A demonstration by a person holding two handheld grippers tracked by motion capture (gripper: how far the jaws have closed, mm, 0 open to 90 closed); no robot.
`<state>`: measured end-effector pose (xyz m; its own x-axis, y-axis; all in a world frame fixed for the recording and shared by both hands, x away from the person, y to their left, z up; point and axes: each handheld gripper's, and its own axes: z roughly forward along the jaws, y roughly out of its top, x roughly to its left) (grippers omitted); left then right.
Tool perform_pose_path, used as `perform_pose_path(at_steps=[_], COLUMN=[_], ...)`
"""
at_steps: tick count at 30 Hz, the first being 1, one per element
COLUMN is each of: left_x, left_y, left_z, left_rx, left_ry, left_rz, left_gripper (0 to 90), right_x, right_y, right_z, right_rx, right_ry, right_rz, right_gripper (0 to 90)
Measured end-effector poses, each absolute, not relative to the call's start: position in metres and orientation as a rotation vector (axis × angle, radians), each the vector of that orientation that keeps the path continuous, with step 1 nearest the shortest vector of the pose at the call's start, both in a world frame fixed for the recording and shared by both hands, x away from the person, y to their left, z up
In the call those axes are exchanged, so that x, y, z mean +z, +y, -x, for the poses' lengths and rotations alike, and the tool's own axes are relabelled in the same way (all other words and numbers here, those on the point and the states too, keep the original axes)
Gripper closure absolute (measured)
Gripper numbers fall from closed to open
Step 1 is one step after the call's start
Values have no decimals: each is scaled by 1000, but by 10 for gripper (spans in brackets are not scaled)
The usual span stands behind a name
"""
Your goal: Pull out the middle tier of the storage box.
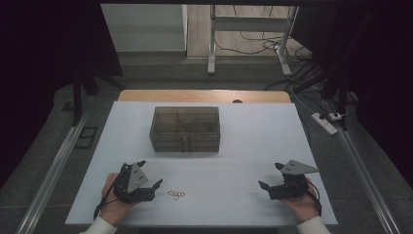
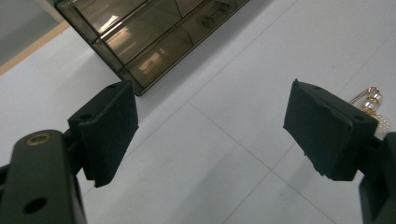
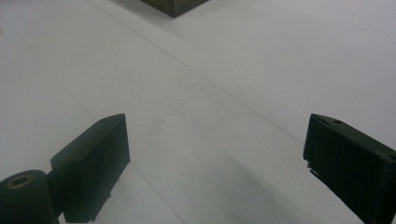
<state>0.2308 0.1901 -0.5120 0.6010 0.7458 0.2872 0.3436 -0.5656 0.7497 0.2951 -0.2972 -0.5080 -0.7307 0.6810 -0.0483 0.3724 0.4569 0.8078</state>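
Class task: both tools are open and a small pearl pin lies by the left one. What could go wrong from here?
1. The pearl pin is tiny and lies flat on the table, so the left tool may well nudge it away rather than grip it.
2. The smoky drawer box looks light; pulling a drawer one-handed might drag it.

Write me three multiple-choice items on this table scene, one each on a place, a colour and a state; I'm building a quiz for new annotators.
1. Where does the pearl brooch lie?
A. inside the box
B. on the table just right of the left tool
C. beside the right tool

2. What colour is the drawer box?
A. smoky see-through brown
B. bright red
C. solid white

3. How does the right tool stand?
A. shut on the brooch
B. shut on nothing
C. open, holding nothing

Answers:
1 B, the high view shows it on the white table next to the left tool.
2 A, its compartments show through the tinted walls.
3 C, the right gripper view shows its jaws wide apart over bare table.
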Motion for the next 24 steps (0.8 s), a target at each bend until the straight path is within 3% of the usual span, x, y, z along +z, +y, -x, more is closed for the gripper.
perform_pose_path(at_steps=[24], left_x=[-518], left_y=[172], left_z=[-229], left_rx=[920], left_ry=[726], left_rz=[-2260], left_gripper=[191], right_x=[-509], right_y=[-296], right_z=[-295], right_rx=[1159], right_ry=[2350], right_rz=[-888], right_gripper=[70])
